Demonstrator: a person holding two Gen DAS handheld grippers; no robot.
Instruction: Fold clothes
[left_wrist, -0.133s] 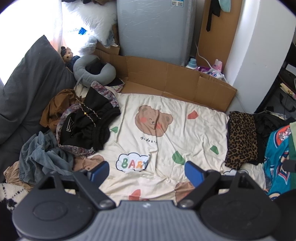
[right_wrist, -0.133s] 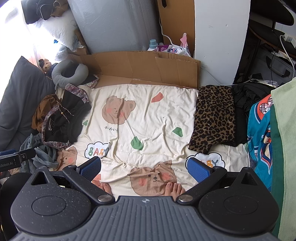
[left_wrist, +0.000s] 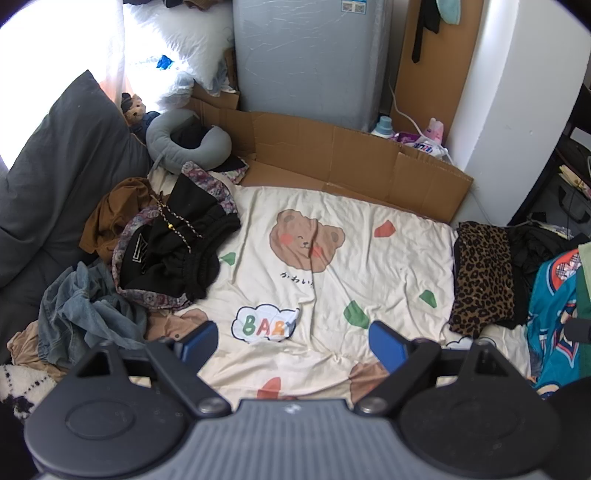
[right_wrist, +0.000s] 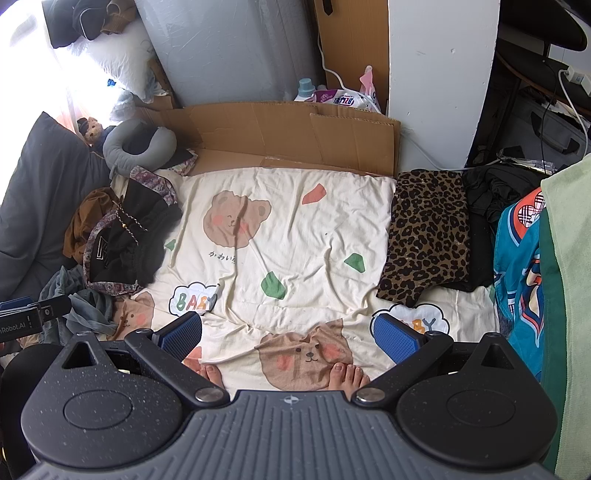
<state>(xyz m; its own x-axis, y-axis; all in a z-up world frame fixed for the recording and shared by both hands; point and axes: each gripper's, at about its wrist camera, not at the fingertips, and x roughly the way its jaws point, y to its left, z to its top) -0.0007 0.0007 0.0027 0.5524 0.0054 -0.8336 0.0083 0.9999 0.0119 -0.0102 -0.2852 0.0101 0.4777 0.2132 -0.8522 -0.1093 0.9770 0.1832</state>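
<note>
A heap of unfolded clothes (left_wrist: 173, 251) lies at the left of the cream bear-print sheet (left_wrist: 332, 288): black garments, a paisley piece, a brown top and blue denim (left_wrist: 85, 310). A folded leopard-print garment (left_wrist: 484, 280) rests on black clothes at the sheet's right edge; it shows too in the right wrist view (right_wrist: 424, 229). My left gripper (left_wrist: 291, 341) hovers open over the sheet's near part, holding nothing. My right gripper (right_wrist: 288, 334) is open too, empty, above the sheet (right_wrist: 295, 236) near the person's bare toes (right_wrist: 347, 373).
Flattened cardboard (left_wrist: 351, 162) stands behind the sheet, before a grey appliance (left_wrist: 306, 59). A dark cushion (left_wrist: 55, 184) and grey neck pillow (left_wrist: 184, 140) lie at the left. A teal printed cloth (right_wrist: 521, 266) and green fabric (right_wrist: 565, 295) hang at the right. Detergent bottles (right_wrist: 332, 94) sit by the white wall.
</note>
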